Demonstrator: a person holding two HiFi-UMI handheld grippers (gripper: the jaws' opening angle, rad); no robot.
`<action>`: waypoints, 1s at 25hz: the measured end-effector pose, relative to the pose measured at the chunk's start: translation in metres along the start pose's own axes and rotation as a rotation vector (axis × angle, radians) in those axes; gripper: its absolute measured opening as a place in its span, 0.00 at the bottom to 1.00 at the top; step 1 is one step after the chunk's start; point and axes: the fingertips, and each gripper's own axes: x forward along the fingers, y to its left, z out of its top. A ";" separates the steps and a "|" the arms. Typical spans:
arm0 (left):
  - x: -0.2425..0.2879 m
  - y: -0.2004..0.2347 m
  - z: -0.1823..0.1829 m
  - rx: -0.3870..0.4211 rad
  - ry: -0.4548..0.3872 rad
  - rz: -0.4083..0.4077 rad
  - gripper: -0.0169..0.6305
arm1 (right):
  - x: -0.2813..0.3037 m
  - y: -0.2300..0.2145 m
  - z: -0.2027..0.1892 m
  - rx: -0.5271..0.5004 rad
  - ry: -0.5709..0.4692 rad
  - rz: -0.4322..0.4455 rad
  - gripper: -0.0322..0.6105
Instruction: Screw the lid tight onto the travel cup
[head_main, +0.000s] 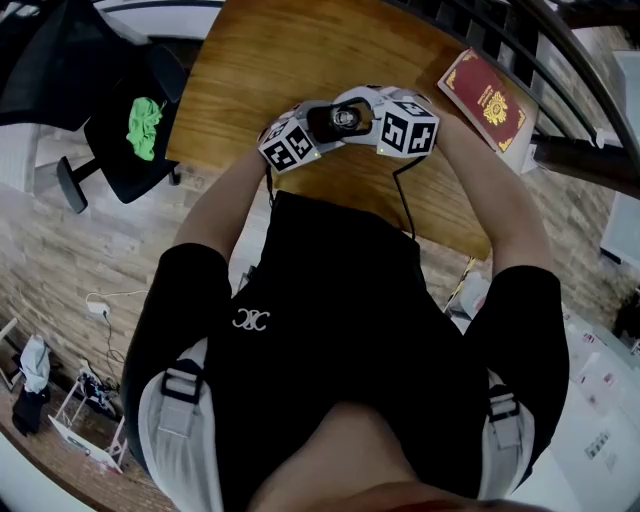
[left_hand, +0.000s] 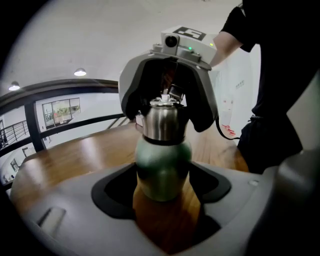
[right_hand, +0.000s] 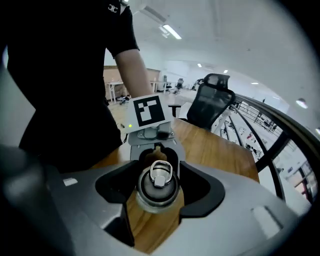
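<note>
Cup stands upright on the wooden worktop, near the person's edge, between both grippers. Left gripper comes in low from the left; its fingers are closed narrow on the cup's green body, pads touching both sides. Right gripper faces it from the other side and sits higher; its fingers are closed on the steel lid, which sits on the cup's neck. A small metal ring lies flat on top of the lid. In the head view the two marker cubes sit just beside each other with the cup top showing between them. A red book lies flat at the worktop's far right, well apart from the cup. An office chair with a green cloth on its seat stands off the left edge.
</note>
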 end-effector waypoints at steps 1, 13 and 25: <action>0.000 0.001 0.001 0.001 -0.001 0.002 0.62 | -0.001 -0.003 0.002 0.035 -0.034 -0.034 0.45; 0.001 -0.001 -0.001 -0.028 0.016 0.026 0.62 | -0.019 -0.024 0.008 0.370 -0.360 -0.510 0.45; 0.001 -0.002 -0.002 -0.051 0.022 0.037 0.62 | -0.035 -0.031 0.003 0.580 -0.507 -0.933 0.45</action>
